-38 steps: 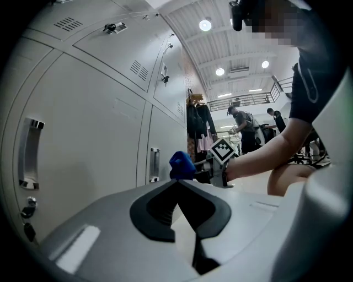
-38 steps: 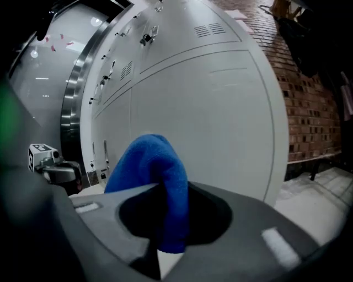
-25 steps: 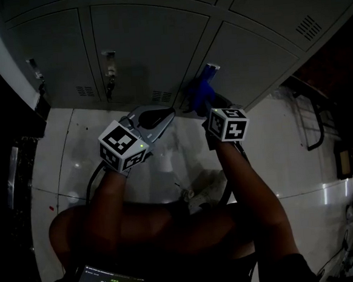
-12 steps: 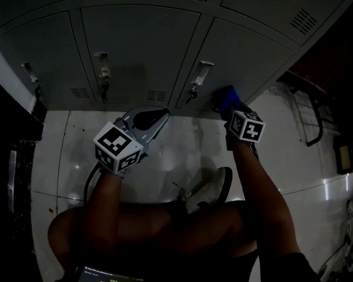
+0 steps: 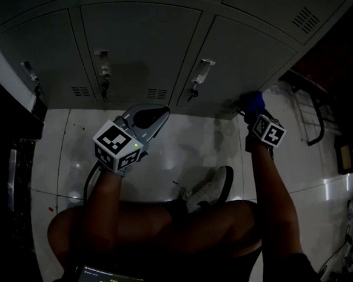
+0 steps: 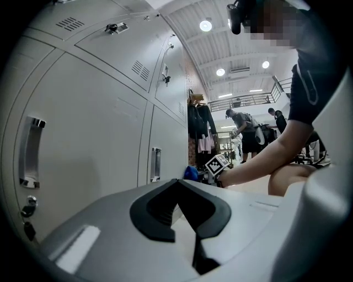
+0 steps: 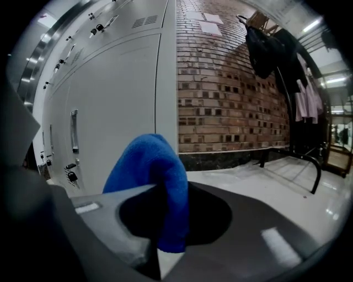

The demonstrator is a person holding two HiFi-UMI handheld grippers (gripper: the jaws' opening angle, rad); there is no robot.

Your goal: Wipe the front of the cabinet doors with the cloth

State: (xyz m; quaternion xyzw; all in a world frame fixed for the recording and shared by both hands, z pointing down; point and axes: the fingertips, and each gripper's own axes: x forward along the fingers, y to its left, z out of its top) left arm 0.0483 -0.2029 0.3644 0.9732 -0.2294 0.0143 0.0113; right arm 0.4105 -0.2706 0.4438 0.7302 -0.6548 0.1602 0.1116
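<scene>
Grey cabinet doors (image 5: 138, 46) fill the top of the head view, each with a handle (image 5: 101, 61) and a lock. My right gripper (image 5: 252, 107) is shut on a blue cloth (image 5: 253, 99), which rests against the bottom right corner of the right-hand door (image 5: 251, 52). In the right gripper view the cloth (image 7: 151, 176) bulges up from between the jaws, beside the door (image 7: 110, 99). My left gripper (image 5: 161, 113) hovers low in front of the middle door, shut on nothing. In the left gripper view the left gripper (image 6: 177, 184) points along the doors (image 6: 88, 126) towards the cloth (image 6: 190, 172).
A glossy white floor (image 5: 183, 146) lies below the cabinet, with the person's shoe (image 5: 208, 189) on it. A black metal rack (image 5: 311, 117) stands at the right. A brick wall (image 7: 231, 82) and hanging clothes (image 7: 265, 49) are beyond the cabinet's end. People (image 6: 242, 129) stand far off.
My right gripper has slid the blue cloth to the right along the foot of the right-hand door, from near its handle to its far corner. The left gripper has barely moved.
</scene>
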